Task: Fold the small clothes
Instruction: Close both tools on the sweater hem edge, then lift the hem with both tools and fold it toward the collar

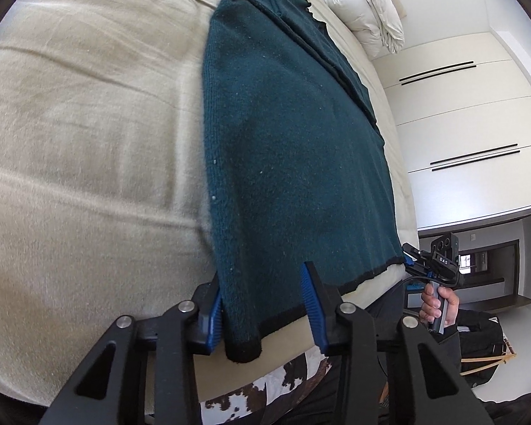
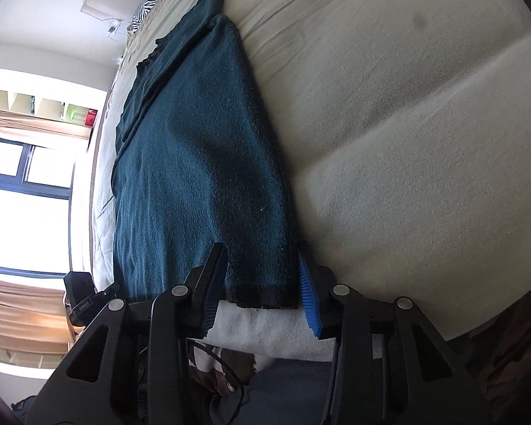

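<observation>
A dark teal knitted sweater [image 1: 286, 148] with a black hem lies flat on a beige bed, its sides folded inward. It also shows in the right wrist view [image 2: 194, 177]. My left gripper [image 1: 262, 304] is open, its blue-padded jaws standing either side of one hem corner at the bed's edge. My right gripper [image 2: 262, 283] is open around the other hem corner. The right gripper also shows in the left wrist view [image 1: 432, 258], held by a hand.
The beige bed [image 1: 88, 141] spreads wide beside the sweater. A white folded duvet [image 1: 364, 7] lies at the far end. White wardrobe doors [image 1: 460, 113] stand on one side, a bright window [image 2: 24, 177] on the other. A cowhide rug [image 1: 265, 389] lies below.
</observation>
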